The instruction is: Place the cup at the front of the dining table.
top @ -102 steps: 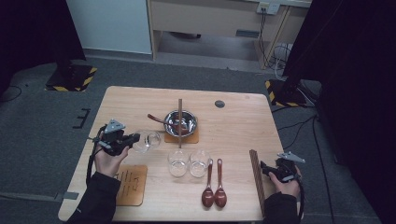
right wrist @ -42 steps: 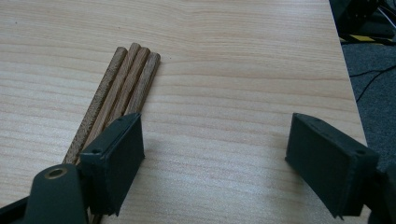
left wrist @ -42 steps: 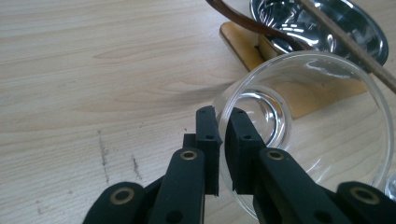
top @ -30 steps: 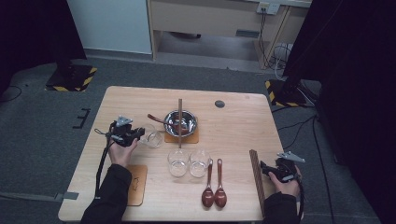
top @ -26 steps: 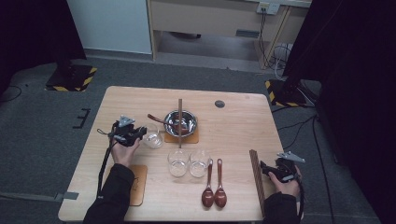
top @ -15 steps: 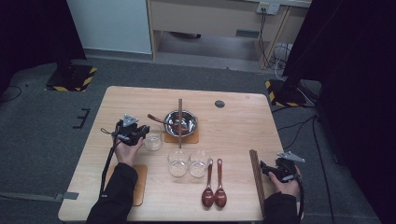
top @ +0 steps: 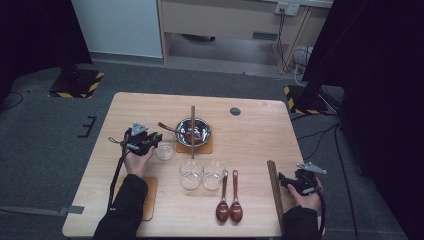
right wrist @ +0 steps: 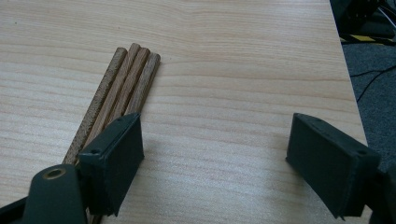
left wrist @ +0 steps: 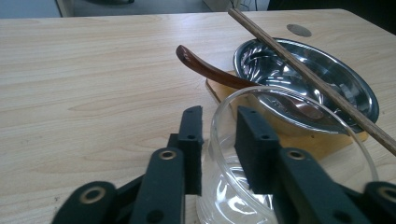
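Your left gripper [left wrist: 219, 140] pinches the glass cup's [left wrist: 285, 154] rim — your right gripper [right wrist: 215, 163] gapes wide beside the wooden sticks [right wrist: 119, 93]; no writing is legible.

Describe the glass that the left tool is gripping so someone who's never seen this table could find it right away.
Start at the steel bowl on its wooden coaster near the table's middle. Just left of it stands a small clear glass, with the left tool clamped over its rim, one jaw inside and one outside. The other two glasses stand together nearer the person, untouched.
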The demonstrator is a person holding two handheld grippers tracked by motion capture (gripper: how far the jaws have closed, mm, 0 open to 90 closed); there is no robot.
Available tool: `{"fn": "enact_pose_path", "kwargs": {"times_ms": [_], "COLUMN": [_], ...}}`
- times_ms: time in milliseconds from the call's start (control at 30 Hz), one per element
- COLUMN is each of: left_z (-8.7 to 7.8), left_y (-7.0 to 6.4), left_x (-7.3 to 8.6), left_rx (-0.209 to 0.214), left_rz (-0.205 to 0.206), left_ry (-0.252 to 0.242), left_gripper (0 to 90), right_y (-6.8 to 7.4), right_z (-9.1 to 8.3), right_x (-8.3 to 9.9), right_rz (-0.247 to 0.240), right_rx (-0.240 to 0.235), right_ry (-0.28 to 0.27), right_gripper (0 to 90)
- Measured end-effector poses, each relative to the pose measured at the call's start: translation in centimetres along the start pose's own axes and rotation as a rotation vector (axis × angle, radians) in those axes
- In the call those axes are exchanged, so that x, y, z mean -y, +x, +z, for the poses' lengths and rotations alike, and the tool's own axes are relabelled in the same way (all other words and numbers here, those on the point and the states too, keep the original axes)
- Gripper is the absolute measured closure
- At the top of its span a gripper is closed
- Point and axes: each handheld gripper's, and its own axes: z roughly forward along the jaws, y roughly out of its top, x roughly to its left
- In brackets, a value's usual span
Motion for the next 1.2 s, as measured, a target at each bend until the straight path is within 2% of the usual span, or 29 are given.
{"fn": "enact_pose_path", "kwargs": {"times_ms": [200,267,400,467,533,633,767,900,1033,1100,1167,1200], "left_z": [-2.1,-2.6,-4.4,-4.8,-5.5,-6.0,-6.5,-6.8,-7.3,-7.5,-7.5,-7.6], "left_y": [0.4,0.5,0.9,1.0,1.5,1.9,2.2,2.6,3.6,4.1,4.4,4.7], "left_x": [0.2,0.2,0.8,1.0,1.5,2.0,2.8,3.7,5.0,5.5,5.7,5.8], "left_rx": [0.032,0.040,0.042,0.042,0.031,0.043,0.030,0.019,-0.027,-0.052,-0.059,-0.067], "left_rz": [-0.003,-0.005,0.004,0.005,0.006,-0.004,0.031,0.040,0.056,0.068,0.074,0.096], "left_ry": [-0.066,-0.075,-0.084,-0.083,-0.066,-0.049,-0.007,0.014,0.061,0.072,0.076,0.078], "left_gripper": [57.2,56.0,45.1,42.2,39.7,35.9,30.4,24.5,22.6,22.4,21.4,21.4], "right_y": [0.0,0.0,0.0,0.0,0.0,0.0,0.0,0.0,0.0,0.0,0.0,0.0], "right_z": [0.0,0.0,0.0,0.0,0.0,0.0,0.0,0.0,0.0,0.0,0.0,0.0], "right_x": [0.0,0.0,0.0,0.0,0.0,0.0,0.0,0.0,0.0,0.0,0.0,0.0], "right_rz": [0.000,0.000,0.000,0.000,0.000,-0.001,0.000,-0.001,-0.001,-0.001,-0.001,-0.001], "right_rx": [0.000,0.000,0.000,0.000,0.000,0.001,0.001,0.001,0.001,0.001,0.001,0.001], "right_ry": [0.000,0.000,0.000,0.000,0.000,0.000,0.000,0.000,0.000,0.000,0.000,0.000], "right_gripper": [18.4,18.5,18.4,18.4,18.5,18.5,18.4,18.4,18.4,18.5,18.4,18.4]}}
